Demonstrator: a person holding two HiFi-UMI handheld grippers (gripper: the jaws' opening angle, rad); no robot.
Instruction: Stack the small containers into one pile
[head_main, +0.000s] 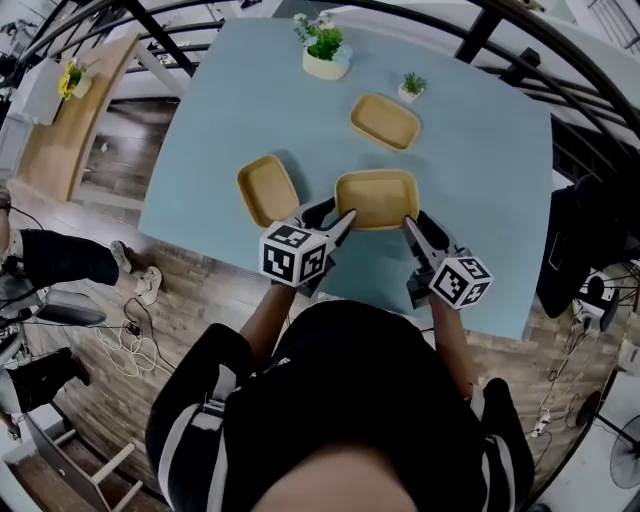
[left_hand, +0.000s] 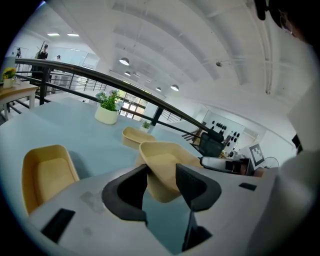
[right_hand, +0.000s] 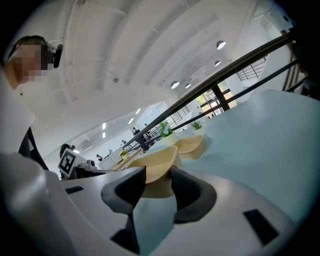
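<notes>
The table (head_main: 480, 200) carries all three tan trays singly; no pile has been started, so by my reading the whole stacking job is left.

The near tray (head_main: 376, 198) is the landmark. It sits at the person's edge of the table and is the one in hand. It may be slightly tipped or raised at its near side, but I cannot tell for sure. The left tray (head_main: 268, 190) lies just beside it, apart from it and untouched. The far tray (head_main: 385, 122) lies beyond it, well apart and also untouched.

The left gripper (head_main: 340, 212) is at the near tray's near-left corner. Its fingers (left_hand: 127, 192) are clamped on that corner's wall, which fills the gap between them. The right gripper (head_main: 415, 222) is at the near-right corner, and its fingers (right_hand: 187, 192) pinch the rim there in the same way.

The big plant (head_main: 325, 50) stands far beyond the near tray, past the far tray. The small plant (head_main: 411, 87) stands just behind the far tray. Neither blocks a path.

Judging from this, the first pick is secured. Two nestings remain: the near tray into a neighbour, then the third.
</notes>
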